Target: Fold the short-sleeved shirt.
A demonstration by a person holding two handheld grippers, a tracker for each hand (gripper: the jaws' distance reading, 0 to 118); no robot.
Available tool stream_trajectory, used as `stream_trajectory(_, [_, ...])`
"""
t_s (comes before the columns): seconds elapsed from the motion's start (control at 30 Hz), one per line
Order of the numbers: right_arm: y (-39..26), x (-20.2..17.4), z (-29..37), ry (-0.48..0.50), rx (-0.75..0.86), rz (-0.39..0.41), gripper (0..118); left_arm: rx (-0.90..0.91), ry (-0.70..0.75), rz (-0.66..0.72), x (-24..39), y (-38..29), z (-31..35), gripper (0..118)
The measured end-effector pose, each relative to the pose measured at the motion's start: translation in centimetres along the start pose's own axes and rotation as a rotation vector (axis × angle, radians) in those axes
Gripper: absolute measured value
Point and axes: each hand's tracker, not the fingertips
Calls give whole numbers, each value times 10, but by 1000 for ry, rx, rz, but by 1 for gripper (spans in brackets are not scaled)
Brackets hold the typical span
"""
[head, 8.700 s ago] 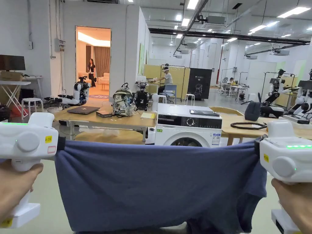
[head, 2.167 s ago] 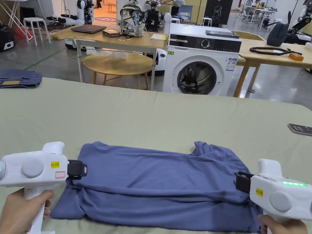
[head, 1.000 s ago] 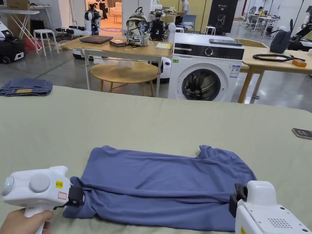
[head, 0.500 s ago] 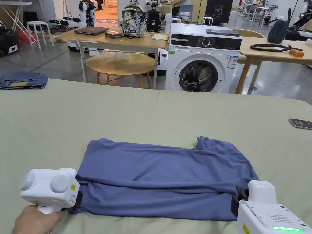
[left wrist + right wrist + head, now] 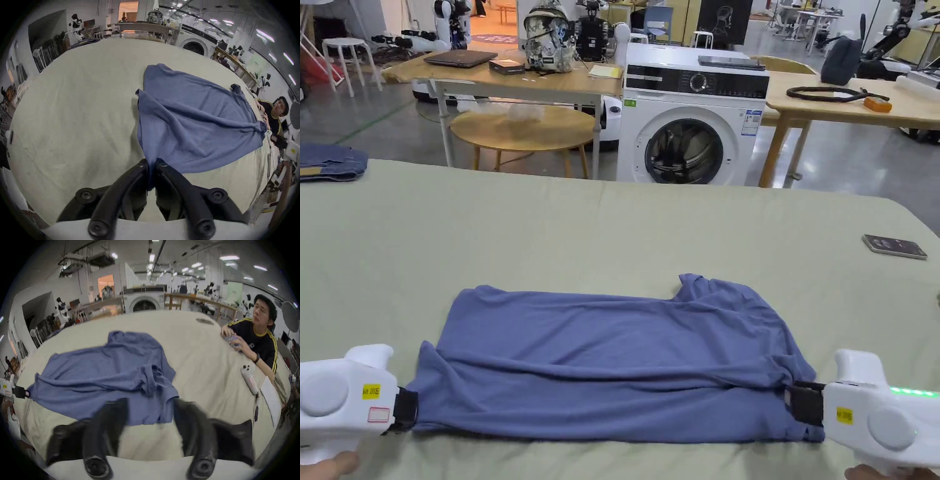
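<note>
Two grippers, one garment: the blue-grey short-sleeved cotton shirt [image 5: 612, 362] lies sideways across the lower middle of the head view on the pale green cloth-covered table [image 5: 612, 225], doubled lengthwise, its near layer forming a long ridge from edge to edge. Left gripper [image 5: 151, 164], at the lower left of the head view, has its black jaws narrow and pinching a gathered corner of the fabric, plain in its own view. Right gripper [image 5: 150, 404], at the lower right, now stands with jaws wide apart over the shirt's other end; half a second ago it sat tight against that corner, so I judge it has just let go. Both units also sit wider apart and lower in the frame than a second ago, the cloth drawn flatter between them. First fold reads as laid down; I take the left release and a crosswise fold to come next. Dark flat phone [image 5: 894, 246] rests at the right, well apart.
</note>
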Motion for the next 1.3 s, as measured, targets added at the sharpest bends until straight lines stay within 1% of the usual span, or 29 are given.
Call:
stream_trajectory(0.07, [2,4,-20,-31,-67,45,72,13,1,0,0,0,4,2])
stream_trajectory(0.1, [0,7,-31,-30,-75,51,72,12,0,-3,1,-1,5,2])
stream_trajectory(0.17, [-5,5,-43,-41,-163,64,71,14,8,-11,4,-3,6,2])
stream_trajectory(0.2, [-9,5,-53,-49,-217,61,62,13,10,-14,-1,2,-2,2])
stream_trajectory(0.23, [-13,6,-59,-33,-256,51,52,12,11,-15,0,1,-2,2])
stream_trajectory(0.27, [-16,6,-57,-2,-226,28,39,11,12,-15,0,0,-3,2])
stream_trajectory(0.3, [-16,1,-48,-21,-178,21,17,12,12,-11,1,-1,-2,2])
stream_trajectory(0.33, [-15,-2,-45,-19,-186,26,6,12,10,-9,2,-3,-4,2])
stream_trajectory(0.37, [-15,-4,-43,15,-180,27,6,12,8,-9,3,-4,-4,2])
stream_trajectory(0.4, [-16,-6,-43,-14,-183,44,5,13,9,-10,4,-5,-4,2])
stream_trajectory(0.43, [-16,-6,-47,-15,-185,59,5,12,9,-10,4,-5,-4,2])
stream_trajectory(0.57, [-10,-5,-29,-28,-132,47,4,22,-3,-4,0,-2,1,2])
stream_trajectory(0.63, [-5,-9,-11,-23,-87,77,4,35,-7,-10,3,0,15,2])
stream_trajectory(0.67, [-2,-10,-2,-18,-74,77,4,47,-9,-14,4,2,21,2])
stream_trajectory(0.7, [4,-10,8,-2,-54,53,4,63,-15,-17,4,3,27,2])
stream_trajectory(0.73, [7,-9,15,7,-48,51,4,77,-18,-17,4,4,31,2])
stream_trajectory(0.87, [7,-7,43,-18,-31,75,4,112,-5,-35,-2,3,51,2])
stream_trajectory(0.97, [-6,-3,60,-7,-32,76,4,116,-9,-34,-13,-9,63,2])
stream_trajectory(1.03, [-20,-5,70,-6,-37,95,4,111,-10,-34,-16,-27,73,2])
stream_trajectory(1.1, [-39,-10,77,-28,-42,132,4,94,-5,-37,-22,-45,74,2])
stream_trajectory(1.17, [-56,-12,80,-29,-60,132,4,81,-1,-27,-24,-63,80,2])
stream_trajectory(1.3, [-95,-14,75,-57,-127,121,4,38,-13,9,-36,-95,62,2])
